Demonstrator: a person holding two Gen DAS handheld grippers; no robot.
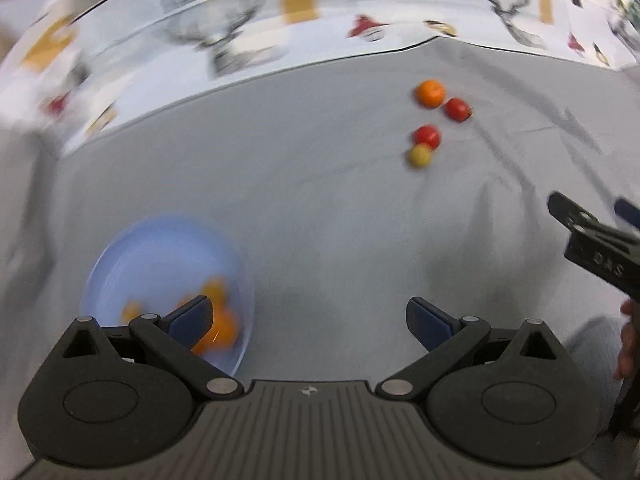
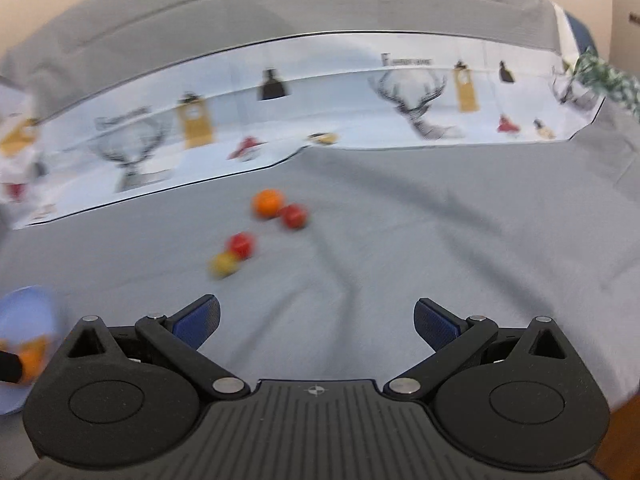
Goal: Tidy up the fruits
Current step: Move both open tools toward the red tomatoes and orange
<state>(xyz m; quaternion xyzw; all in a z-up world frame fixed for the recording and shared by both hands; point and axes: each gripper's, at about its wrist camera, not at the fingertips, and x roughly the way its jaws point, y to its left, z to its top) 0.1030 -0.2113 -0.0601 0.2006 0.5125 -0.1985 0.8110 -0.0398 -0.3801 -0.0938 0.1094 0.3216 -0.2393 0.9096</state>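
Observation:
A pale blue bowl with several orange fruits in it sits low on the left, partly behind my left gripper, which is open and empty. On the grey cloth farther off lie an orange, two red fruits and a yellow fruit. My right gripper is open and empty, well short of the same orange, red fruits and yellow fruit. The bowl shows at its left edge.
A grey wrinkled cloth covers the surface. A white printed sheet with deer and tag pictures runs along the back. The other gripper and a hand show at the right edge of the left wrist view.

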